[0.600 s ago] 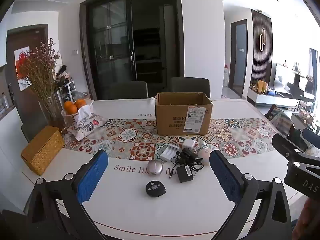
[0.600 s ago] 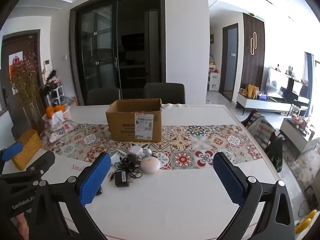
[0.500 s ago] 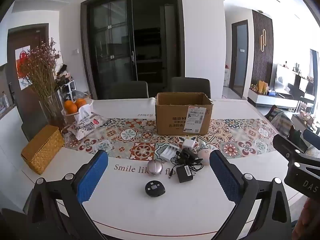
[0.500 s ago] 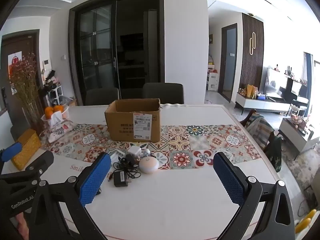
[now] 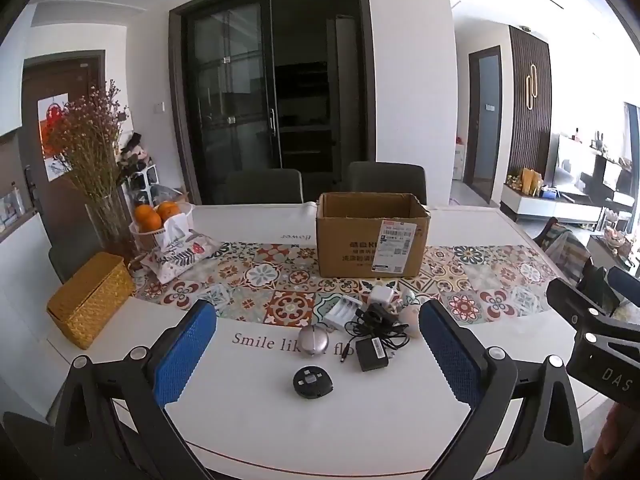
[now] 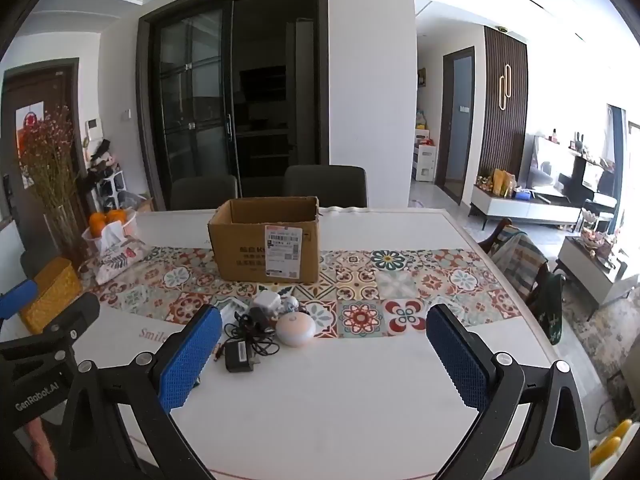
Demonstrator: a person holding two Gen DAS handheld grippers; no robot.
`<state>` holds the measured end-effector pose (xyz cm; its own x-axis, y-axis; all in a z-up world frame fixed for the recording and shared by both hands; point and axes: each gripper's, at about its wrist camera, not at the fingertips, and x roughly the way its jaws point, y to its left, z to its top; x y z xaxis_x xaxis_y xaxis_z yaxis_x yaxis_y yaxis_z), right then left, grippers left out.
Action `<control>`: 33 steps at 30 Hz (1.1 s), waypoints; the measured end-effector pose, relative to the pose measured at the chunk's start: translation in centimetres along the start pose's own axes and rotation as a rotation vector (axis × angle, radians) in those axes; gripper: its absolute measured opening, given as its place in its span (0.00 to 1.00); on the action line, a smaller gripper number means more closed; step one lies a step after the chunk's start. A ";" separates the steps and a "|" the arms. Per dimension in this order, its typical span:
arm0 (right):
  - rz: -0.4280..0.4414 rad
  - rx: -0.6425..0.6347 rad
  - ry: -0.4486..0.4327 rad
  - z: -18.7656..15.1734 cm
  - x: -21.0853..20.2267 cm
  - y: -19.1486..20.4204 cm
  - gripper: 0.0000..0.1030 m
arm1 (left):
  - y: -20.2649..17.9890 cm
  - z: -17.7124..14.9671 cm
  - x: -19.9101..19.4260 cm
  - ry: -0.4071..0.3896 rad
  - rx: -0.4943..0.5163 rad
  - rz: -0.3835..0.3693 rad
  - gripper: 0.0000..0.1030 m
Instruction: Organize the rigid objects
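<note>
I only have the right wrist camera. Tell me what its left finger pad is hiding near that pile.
Observer: A silver round case lies on the table, just left of the black adapter.
Operator: Check for anything nearer the front edge.
Observer: A black round disc lies alone in front of the silver case, apart from the pile.
Operator: Report the left gripper.
Observer: The left gripper is open and holds nothing; it faces the pile.

Open cardboard box (image 5: pixel 372 236) upright on runner; in front lies a cluster — black adapter (image 5: pixel 372 354), white charger (image 5: pixel 342 311), silver disc (image 5: pixel 314 341), black puck (image 5: pixel 312 381).
</note>
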<state>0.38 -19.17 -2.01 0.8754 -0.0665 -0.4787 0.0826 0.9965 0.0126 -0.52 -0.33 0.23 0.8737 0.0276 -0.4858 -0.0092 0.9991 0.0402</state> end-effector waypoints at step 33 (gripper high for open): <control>-0.007 -0.003 0.002 0.1 0.0 -0.4 0.99 | -0.1 0.4 0.2 -0.005 0.002 -0.008 1.00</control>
<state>0.46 -19.58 -1.92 0.8739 -0.0736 -0.4804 0.0874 0.9962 0.0063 -0.11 -0.43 0.45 0.8763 0.0193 -0.4814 -0.0012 0.9993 0.0378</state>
